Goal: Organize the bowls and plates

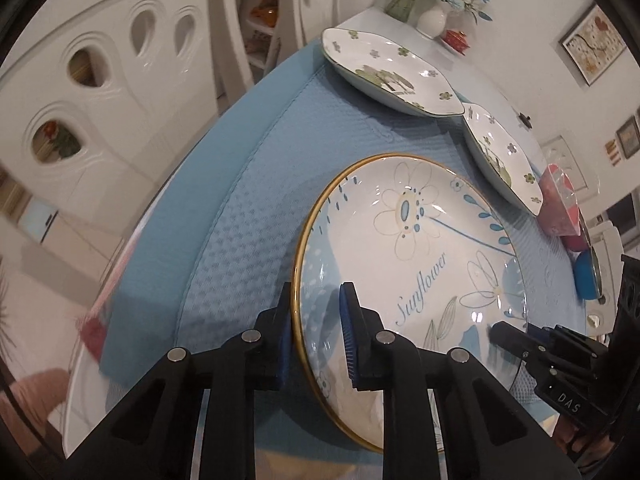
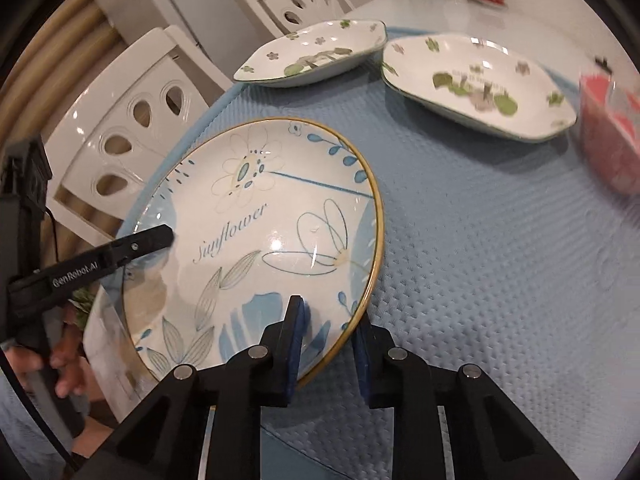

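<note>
I have the round white ceramic plate with the gold rim, blue flower drawing and the word Sunflower [image 1: 404, 256] pinned at both sides, and it sits on the near part of the blue waffle-textured mat [image 1: 256, 216] that covers the desk [image 2: 432, 8]. My left hand-held gripper [image 1: 316, 332] is closed down on the plate's left rim, one blue pad under the edge and one on the inner face; my right hand-held gripper [image 2: 330, 344] straddles the right rim the same way, jaws drawn in onto it, though I cannot be sure from the right wrist view that the outer pad is fully pressing. Farther off lie two white squarish dishes painted with green leaves, the left leaf dish [image 2: 312, 56] and the right leaf dish [image 2: 476, 84], just beside each other at the far side of the mat, and a pink plastic container [image 2: 612, 136] blurs in at the far right. I judge the step in hand to be the two-sided grasp just before lifting. The next move calls for raising both sides together and level, since a glazed rim could slip from the pads if one side leads, then carrying the plate to wherever the stack belongs, probably near the two leaf dishes
</note>
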Action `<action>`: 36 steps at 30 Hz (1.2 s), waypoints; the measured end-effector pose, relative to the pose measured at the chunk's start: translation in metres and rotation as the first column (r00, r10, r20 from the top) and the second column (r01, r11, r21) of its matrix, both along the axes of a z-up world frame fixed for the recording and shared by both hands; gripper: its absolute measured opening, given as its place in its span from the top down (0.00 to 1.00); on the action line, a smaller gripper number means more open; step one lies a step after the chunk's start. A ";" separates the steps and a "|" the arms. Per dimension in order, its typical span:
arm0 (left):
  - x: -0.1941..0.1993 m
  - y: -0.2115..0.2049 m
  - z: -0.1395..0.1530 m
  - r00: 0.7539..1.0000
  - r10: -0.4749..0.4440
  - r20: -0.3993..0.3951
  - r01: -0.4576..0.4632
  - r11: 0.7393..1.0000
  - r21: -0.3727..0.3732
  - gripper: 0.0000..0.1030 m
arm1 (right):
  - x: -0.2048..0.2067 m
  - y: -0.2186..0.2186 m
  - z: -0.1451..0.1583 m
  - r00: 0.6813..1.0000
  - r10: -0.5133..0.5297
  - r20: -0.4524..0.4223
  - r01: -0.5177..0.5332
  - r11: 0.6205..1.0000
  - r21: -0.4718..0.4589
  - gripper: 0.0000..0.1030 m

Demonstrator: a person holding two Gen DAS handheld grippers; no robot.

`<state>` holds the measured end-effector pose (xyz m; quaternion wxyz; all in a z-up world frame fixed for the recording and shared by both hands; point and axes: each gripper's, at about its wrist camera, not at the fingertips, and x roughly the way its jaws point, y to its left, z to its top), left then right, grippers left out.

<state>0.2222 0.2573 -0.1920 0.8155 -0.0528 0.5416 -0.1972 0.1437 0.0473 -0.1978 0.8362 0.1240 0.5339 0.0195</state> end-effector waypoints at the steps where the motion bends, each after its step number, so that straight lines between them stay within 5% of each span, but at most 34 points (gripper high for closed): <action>1: -0.004 0.001 0.001 1.000 0.002 -0.001 -0.002 1.000 0.009 0.83 | -0.002 0.001 0.000 1.000 0.007 0.004 -0.007 1.000 -0.006 0.79; 10: -0.060 0.012 0.016 0.999 0.030 -0.016 -0.029 0.999 0.026 0.83 | -0.042 0.023 0.017 0.990 0.124 0.062 -0.116 0.987 -0.111 0.82; 16: -0.085 0.007 -0.002 0.993 0.064 -0.100 -0.063 0.998 0.011 0.82 | -0.062 0.013 0.013 0.993 0.117 0.030 -0.114 0.990 -0.082 0.84; 21: -0.080 0.013 -0.002 0.981 0.128 -0.145 -0.136 0.990 -0.046 0.69 | -0.079 0.016 0.016 0.980 0.197 0.034 -0.190 0.970 -0.148 0.79; 24: -0.068 0.016 0.011 0.983 0.153 -0.098 -0.155 0.988 -0.012 0.65 | -0.080 0.013 0.029 0.972 0.221 0.082 -0.202 0.960 -0.195 0.45; 29: -0.038 0.015 0.050 0.991 0.136 -0.017 -0.137 0.989 -0.052 0.57 | -0.073 -0.006 0.060 0.967 0.205 0.155 -0.171 0.964 -0.206 0.44; 36: -0.006 -0.043 0.105 0.991 -0.002 0.134 0.023 0.987 -0.161 0.43 | -0.046 -0.070 0.145 0.916 0.000 0.402 0.009 1.000 -0.021 0.44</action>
